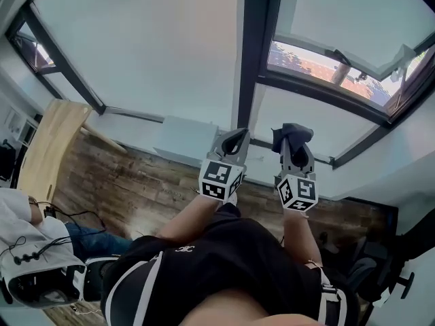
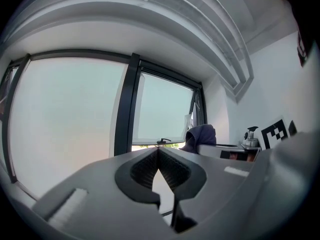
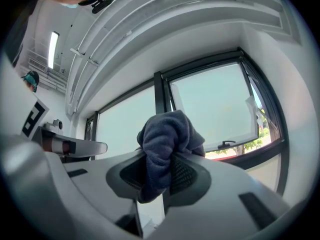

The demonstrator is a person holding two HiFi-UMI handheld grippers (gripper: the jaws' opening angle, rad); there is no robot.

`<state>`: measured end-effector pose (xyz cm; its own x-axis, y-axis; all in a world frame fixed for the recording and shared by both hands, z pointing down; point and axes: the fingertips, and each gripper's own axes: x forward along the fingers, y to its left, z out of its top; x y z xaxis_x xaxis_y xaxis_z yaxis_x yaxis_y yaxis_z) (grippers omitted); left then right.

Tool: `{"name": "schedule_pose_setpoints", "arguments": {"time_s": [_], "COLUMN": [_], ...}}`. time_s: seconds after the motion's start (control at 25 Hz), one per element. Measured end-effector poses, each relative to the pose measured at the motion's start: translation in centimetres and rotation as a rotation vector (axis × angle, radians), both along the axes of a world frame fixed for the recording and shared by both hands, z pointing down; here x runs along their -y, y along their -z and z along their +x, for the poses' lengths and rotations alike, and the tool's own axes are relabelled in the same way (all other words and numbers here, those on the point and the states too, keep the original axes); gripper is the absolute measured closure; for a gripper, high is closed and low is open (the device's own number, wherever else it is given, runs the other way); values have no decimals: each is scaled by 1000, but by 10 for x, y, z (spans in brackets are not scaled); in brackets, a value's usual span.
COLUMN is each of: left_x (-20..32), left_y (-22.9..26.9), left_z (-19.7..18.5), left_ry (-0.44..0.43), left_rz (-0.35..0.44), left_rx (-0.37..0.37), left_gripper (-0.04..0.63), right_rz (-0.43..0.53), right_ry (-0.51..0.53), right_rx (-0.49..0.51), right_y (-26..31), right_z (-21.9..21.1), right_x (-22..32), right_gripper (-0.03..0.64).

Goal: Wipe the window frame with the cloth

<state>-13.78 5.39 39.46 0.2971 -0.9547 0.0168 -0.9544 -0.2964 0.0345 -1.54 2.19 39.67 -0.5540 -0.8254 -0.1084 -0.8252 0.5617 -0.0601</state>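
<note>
A dark blue-grey cloth [image 3: 167, 136] is bunched up in my right gripper [image 3: 162, 169], whose jaws are shut on it; in the head view the cloth [image 1: 292, 136] sticks out above that gripper [image 1: 293, 153]. My left gripper [image 1: 236, 143] is held beside it, shut with nothing between its jaws [image 2: 158, 171]. Both point at the dark window frame [image 1: 253, 53], whose vertical post [image 3: 160, 99] stands straight ahead. Neither gripper touches the frame. The cloth [image 2: 200, 136] also shows at the right of the left gripper view.
A tilted-open window sash with a handle [image 3: 227, 145] is at the right. A white sill [image 1: 183, 141] runs below the glass, above a wood-look floor [image 1: 122, 182]. A wooden board [image 1: 47, 148] leans at left, near a seated person [image 1: 27, 250].
</note>
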Motion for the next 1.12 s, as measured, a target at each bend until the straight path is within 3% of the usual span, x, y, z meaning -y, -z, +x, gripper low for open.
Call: {"name": "schedule_pose_setpoints", "arguments": {"time_s": [0.48,1.12], "left_x": [128,237], "left_y": [12,-19], "left_z": [-7,-41], "left_ry": [-76,-27], "left_rz": [4,-73], "left_rx": [12,-30], "left_gripper": [588,588], "right_rz": [-21,-87], "right_ry": [-54,-9], "right_rx": [1,-37], "right_y": [7,-18], "right_z": [-8,-44], "right_x": [110,237], "right_gripper": [515,515]}}
